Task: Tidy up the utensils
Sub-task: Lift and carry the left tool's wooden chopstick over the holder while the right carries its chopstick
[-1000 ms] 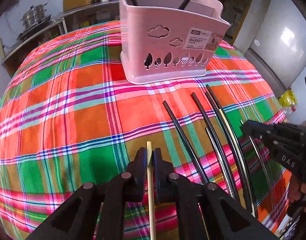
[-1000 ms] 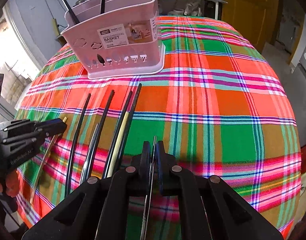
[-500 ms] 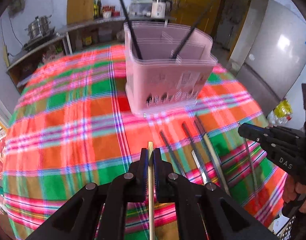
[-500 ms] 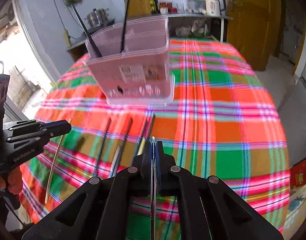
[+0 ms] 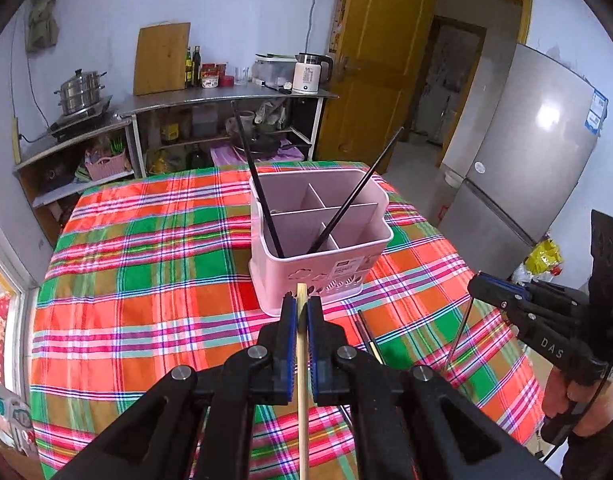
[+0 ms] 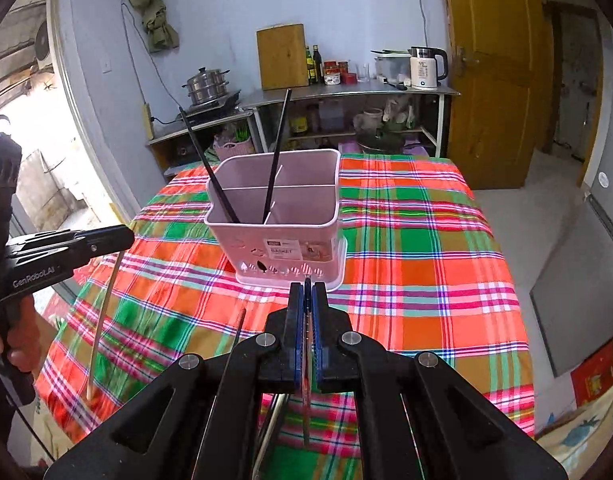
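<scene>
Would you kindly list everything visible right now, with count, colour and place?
basket: one, pink, divided, mid-table
black chopsticks: two, leaning in basket's front compartments
wooden chopstick: one, pale, in left gripper
thin utensil: one, dark, in right gripper
loose utensils: several, mostly hidden, near table edge
tablecloth: one, orange-green plaid
kettle: one, white, back counter
steamer pot: one, steel, stove
fridge: one, silver, right
left gripper: black, shut
right gripper: black, shut
</scene>
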The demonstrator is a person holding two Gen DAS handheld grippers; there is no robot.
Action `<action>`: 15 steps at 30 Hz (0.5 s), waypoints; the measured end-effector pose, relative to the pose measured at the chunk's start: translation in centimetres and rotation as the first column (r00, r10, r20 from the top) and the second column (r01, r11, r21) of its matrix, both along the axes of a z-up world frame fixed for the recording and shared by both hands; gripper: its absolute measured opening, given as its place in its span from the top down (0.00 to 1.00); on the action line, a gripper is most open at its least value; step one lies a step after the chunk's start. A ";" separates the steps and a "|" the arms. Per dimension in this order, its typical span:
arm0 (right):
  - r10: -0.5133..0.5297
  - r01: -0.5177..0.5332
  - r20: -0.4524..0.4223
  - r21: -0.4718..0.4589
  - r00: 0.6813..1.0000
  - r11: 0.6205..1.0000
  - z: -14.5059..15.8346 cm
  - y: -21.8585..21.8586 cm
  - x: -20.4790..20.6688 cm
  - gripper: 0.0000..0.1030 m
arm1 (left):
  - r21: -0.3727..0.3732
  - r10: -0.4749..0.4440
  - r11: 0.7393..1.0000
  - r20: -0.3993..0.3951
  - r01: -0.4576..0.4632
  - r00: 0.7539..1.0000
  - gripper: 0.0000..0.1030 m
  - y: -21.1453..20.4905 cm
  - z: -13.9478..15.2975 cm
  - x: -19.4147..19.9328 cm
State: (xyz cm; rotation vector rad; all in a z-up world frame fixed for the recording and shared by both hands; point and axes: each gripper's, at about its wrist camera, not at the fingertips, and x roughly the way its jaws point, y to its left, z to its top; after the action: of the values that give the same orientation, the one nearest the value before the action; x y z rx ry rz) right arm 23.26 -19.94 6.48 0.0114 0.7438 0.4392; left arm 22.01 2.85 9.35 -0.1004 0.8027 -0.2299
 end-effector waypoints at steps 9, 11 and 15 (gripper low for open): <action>0.006 -0.006 -0.001 -0.003 1.000 1.000 0.0 -0.3 -0.5 0.96 | -0.050 0.000 0.999 -0.026 -0.002 1.000 0.95 0.6 -0.7 -0.1; 0.008 -0.008 0.001 -0.003 1.000 1.000 0.1 -0.2 -0.5 0.96 | -0.057 0.000 0.998 -0.022 -0.001 1.000 0.95 0.6 -0.4 -0.3; 0.014 -0.014 0.013 -0.001 1.000 1.000 0.5 -0.1 -0.7 0.96 | -0.060 -0.006 0.998 -0.005 0.005 1.000 0.95 0.6 0.6 -0.6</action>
State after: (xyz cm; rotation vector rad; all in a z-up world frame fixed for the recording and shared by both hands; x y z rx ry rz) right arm 22.55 -20.04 6.95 0.0023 0.7314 0.4522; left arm 21.43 3.46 9.92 -0.1550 0.8012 -0.2588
